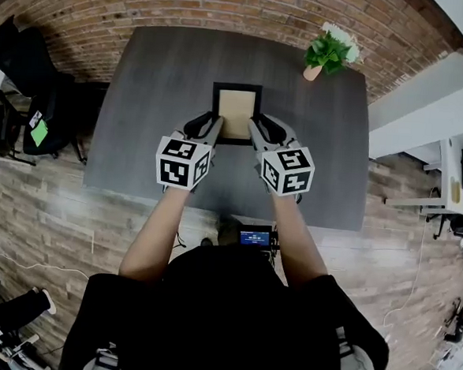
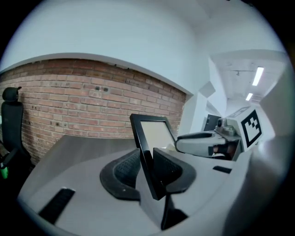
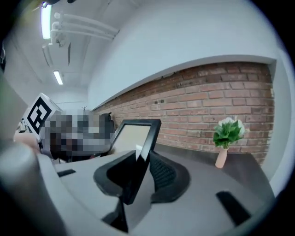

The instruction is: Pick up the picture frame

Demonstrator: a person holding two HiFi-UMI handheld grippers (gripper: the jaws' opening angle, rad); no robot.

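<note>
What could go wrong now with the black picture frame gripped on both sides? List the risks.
1. The left gripper and the right gripper each pinch only a thin side edge of the black-rimmed rectangular picture frame, so it might slip or twist out.
2. If the hands drift apart or turn unevenly, the frame could be strained or pulled from one grip.
3. Dropped onto the dark grey table below, it might crack.

no words or numbers can be read; the small lit screen (image 1: 255,238) is too tiny to make out.
</note>
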